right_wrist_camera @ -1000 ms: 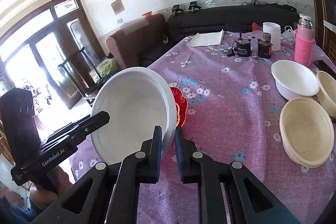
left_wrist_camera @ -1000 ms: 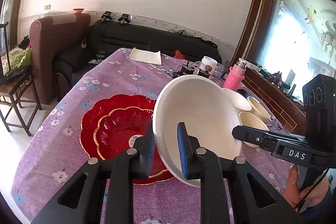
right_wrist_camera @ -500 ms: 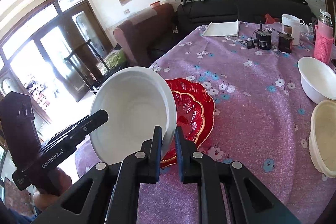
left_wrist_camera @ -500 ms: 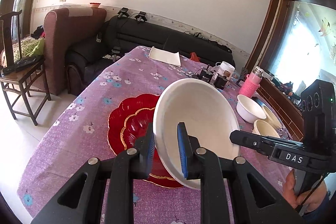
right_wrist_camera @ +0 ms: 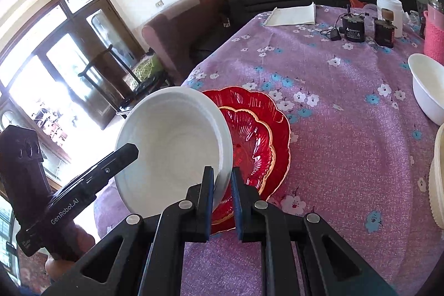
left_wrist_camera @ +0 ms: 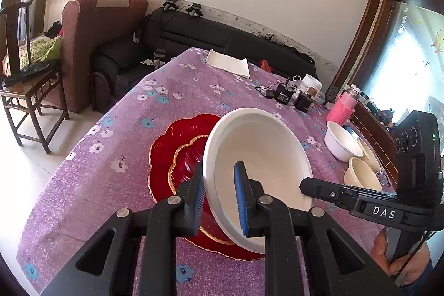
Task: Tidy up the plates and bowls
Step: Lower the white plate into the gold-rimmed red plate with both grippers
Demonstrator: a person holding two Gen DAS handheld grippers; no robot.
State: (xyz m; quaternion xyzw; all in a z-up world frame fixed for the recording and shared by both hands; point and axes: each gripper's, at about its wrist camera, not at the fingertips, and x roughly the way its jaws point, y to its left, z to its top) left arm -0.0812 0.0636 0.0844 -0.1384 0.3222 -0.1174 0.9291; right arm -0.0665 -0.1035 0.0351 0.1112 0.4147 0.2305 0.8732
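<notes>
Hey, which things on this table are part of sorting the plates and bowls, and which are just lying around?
Part of the job:
white bowl, held by both grippers
red plates, stacked
small white bowl
cream bowls

Just lying about:
pink bottle
folded white cloth
black chargers
white cup

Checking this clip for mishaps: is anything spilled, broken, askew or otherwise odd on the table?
Nothing looks spilled or broken. The white bowl is tilted steeply, but only because the left gripper and right gripper each pinch its rim above the stacked red plates. The smaller bowls at the table's right side sit upright.
</notes>
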